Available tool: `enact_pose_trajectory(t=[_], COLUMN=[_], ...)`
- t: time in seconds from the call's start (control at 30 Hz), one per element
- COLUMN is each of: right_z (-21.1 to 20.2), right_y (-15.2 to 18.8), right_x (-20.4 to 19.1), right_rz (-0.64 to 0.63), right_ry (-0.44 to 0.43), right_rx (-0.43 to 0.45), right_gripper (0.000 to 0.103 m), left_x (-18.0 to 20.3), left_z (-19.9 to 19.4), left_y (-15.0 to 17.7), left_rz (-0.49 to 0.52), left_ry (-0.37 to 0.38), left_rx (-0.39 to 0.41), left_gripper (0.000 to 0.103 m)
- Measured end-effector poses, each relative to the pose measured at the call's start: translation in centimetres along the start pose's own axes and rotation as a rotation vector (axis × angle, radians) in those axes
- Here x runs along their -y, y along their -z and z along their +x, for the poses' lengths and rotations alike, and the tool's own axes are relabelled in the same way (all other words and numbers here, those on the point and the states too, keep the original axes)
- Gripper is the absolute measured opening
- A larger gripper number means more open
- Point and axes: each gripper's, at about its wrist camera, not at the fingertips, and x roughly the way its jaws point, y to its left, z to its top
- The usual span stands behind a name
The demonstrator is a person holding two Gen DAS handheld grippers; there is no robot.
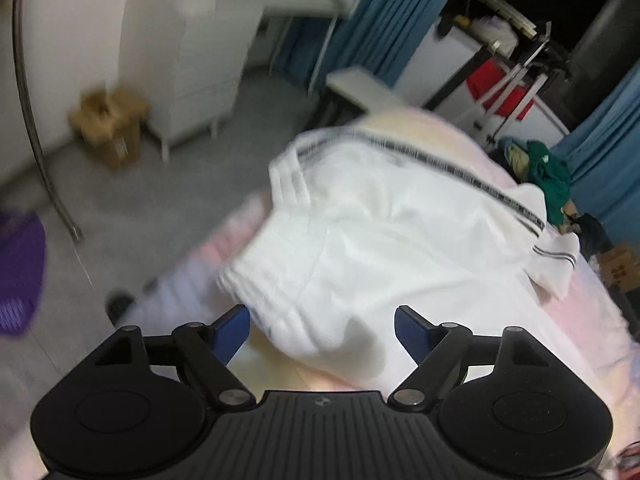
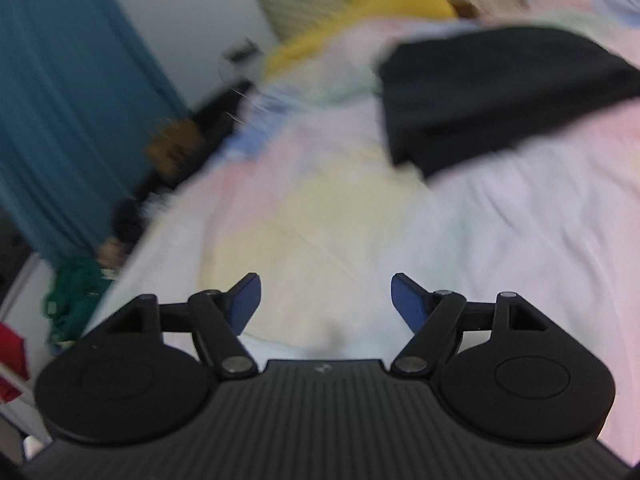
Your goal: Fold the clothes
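Spread blue fingers (image 1: pixel 236 330), white garment (image 1: pixel 384 248), cardboard box (image 1: pixel 108 124), black garment (image 2: pixel 496 96)

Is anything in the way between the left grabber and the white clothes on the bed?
Nothing visible. The left gripper is open, and the white garment lies right ahead of its fingers on the pastel bedspread, with no object between them. The picture is blurry, so small things might be missed.

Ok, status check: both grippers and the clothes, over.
Left gripper open, empty, above white garment lying on pastel bedspread. Right gripper open, empty. Black garment ahead of it. Nothing blocking.
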Motion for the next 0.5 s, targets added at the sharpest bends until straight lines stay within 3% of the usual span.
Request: enact_pose_trajectory(t=[0.1, 0.2, 0.37, 0.5], right_z=[-2.1, -4.2, -7.6, -10.7], right_y=[0.0, 0.7, 3.7, 6.3], right_x=[-2.2, -4.9, -8.2, -9.4], right_rz=[-0.076, -0.18, -0.324, -0.427], right_ry=[-0.11, -0.249, -0.481, -0.584], right_rx=[0.037, -0.016, -0.21, -0.255], right_gripper=[0.075, 0.075, 0.074, 0.074], left_x=[2.9, 6.8, 13.8, 20.2], left_z=[-2.6, -4.1, -2.4, 0.8], left_y=[0.2, 0.4, 1.1, 2.5], left_rz=[0.133, 0.238, 0.346, 0.46], left_ry=[-0.036, -0.017, 0.059, 0.12], left_rx=[0.105, 0.165, 0.16, 0.149], left_gripper=[0.085, 0.088, 0.088, 0.088])
